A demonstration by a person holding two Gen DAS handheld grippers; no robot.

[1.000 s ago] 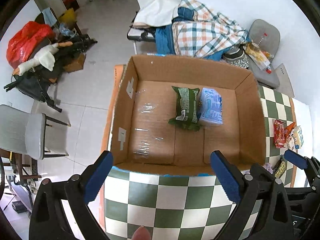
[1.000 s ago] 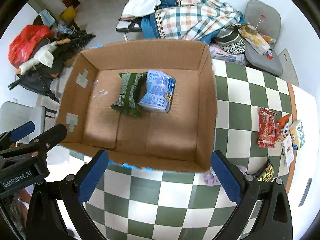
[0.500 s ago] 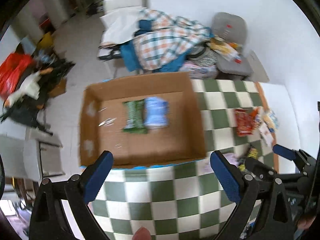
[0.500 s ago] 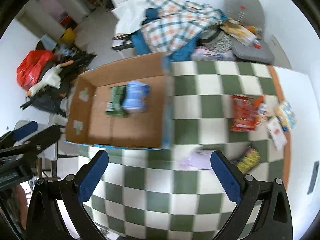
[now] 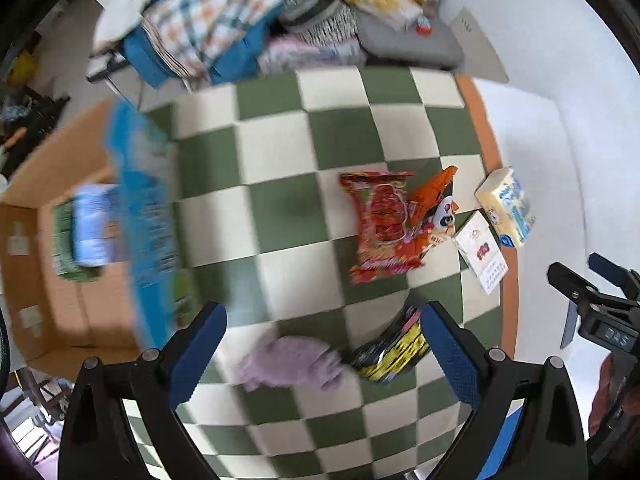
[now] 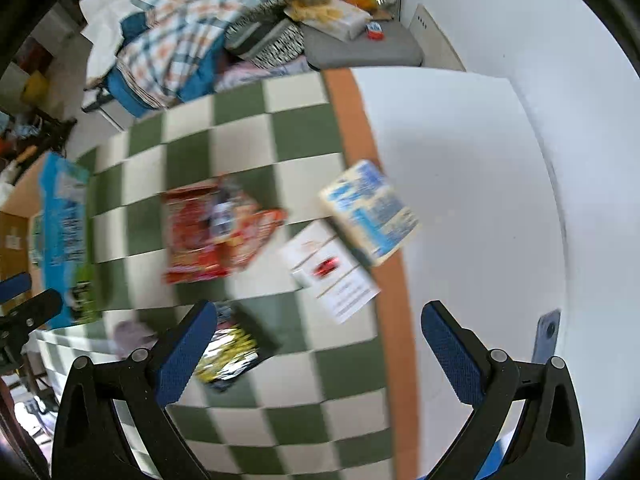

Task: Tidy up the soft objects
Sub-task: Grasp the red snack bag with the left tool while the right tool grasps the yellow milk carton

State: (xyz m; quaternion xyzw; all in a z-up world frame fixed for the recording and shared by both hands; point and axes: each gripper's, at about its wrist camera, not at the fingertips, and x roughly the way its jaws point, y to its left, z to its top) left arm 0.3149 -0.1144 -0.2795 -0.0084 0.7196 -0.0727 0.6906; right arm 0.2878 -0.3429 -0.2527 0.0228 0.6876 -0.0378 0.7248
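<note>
Two grippers, left (image 5: 322, 350) and right (image 6: 318, 348), are hanging spread wide, gripping nothing, over green-checked tablecloth (image 5: 280, 216). Fuzzy lilac soft lump (image 5: 290, 362) is lying between left fingers, touching black-yellow snack packet (image 5: 390, 350); its shape is blurring. Cardboard box (image 5: 44, 280) is smearing at left edge.
</note>
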